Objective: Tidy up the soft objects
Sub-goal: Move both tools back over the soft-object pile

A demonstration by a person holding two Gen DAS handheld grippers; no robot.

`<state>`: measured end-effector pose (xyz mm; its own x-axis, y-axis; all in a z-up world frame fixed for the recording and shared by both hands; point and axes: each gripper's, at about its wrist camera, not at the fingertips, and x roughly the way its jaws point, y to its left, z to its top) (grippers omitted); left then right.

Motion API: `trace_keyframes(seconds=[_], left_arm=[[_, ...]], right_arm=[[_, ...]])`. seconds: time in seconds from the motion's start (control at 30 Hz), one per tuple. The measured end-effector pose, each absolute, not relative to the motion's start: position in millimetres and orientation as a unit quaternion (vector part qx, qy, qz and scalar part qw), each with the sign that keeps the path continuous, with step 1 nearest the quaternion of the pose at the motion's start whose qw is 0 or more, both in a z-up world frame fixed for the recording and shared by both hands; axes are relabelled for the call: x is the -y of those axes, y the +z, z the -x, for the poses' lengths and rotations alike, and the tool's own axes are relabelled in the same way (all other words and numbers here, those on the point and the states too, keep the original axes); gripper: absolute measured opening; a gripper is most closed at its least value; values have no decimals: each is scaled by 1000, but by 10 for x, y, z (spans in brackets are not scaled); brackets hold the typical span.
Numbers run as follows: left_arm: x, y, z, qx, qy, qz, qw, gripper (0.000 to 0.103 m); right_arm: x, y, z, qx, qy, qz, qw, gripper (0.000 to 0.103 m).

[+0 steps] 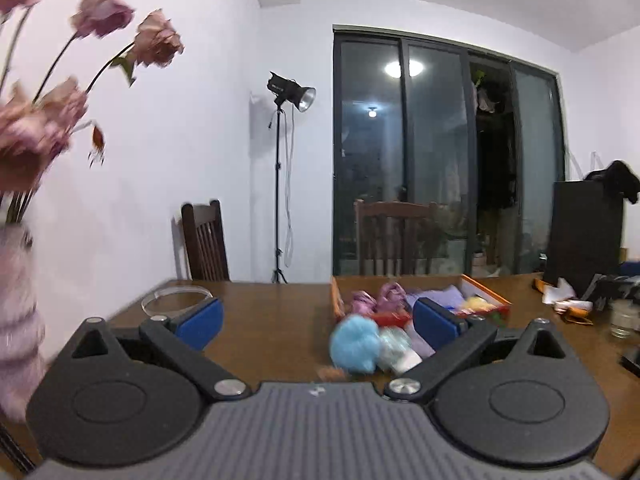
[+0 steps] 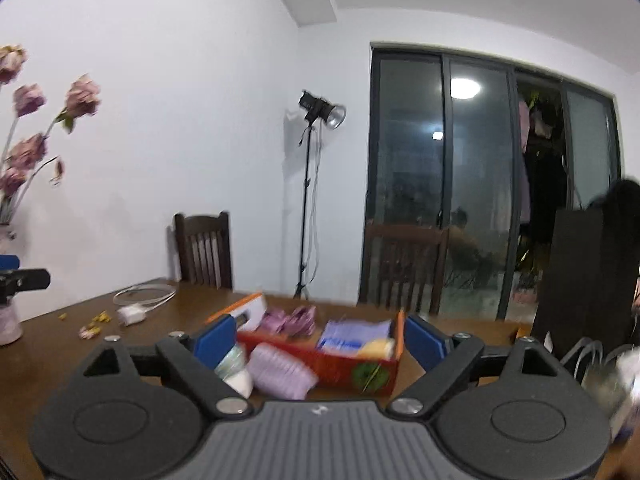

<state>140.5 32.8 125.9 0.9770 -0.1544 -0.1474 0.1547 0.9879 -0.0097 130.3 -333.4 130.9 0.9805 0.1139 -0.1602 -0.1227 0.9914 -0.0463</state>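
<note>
Your left gripper (image 1: 318, 322) and right gripper (image 2: 320, 340) both hung spread wide, grasping nothing; soft things (image 1: 356, 344) lay before the box (image 2: 352, 368), mid-table (image 1: 272, 320), bare wood toward its left edge.

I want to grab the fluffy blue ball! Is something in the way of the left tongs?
Nothing visible blocks it. The left tongs are open, and the fluffy blue ball lies on the bare table just ahead, between the fingers. The cardboard box sits behind the ball.

2 wrist cams low over table (image 1: 272, 312), both facing window (image 2: 480, 180), sharing red box (image 2: 340, 364), right nearer
</note>
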Motion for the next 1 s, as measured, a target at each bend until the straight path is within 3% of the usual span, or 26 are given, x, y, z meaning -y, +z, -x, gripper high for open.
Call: trace_keyframes(seconds=[0.07,0.33,0.43,0.77,0.87,1.0], left_arm=[[-289,1119,-1185,-88,-86,-2,992,103],[-90,603,-731,-143,-140,-24,979,103],[-45,587,-787,-146,-133,-18,980,103],[-158,380,-1119,-187,-107,2,976,103],[-234,378,-1342,-197,-93,16,976,103],[-339,402,-1659,-195,-70,24,978,103]], right_arm=[[3257,1130,-1088,-86,70,28,993,96],[3226,580,-263,-134,94,-51,985,97],[3196,569,-235,-132,86,-18,987,97],[3246,417,-504,-136,55,-53,988,96],[3150,398,-784,-154,73,-52,984,86],[2901,432,-1298,-166,117,-44,978,81]])
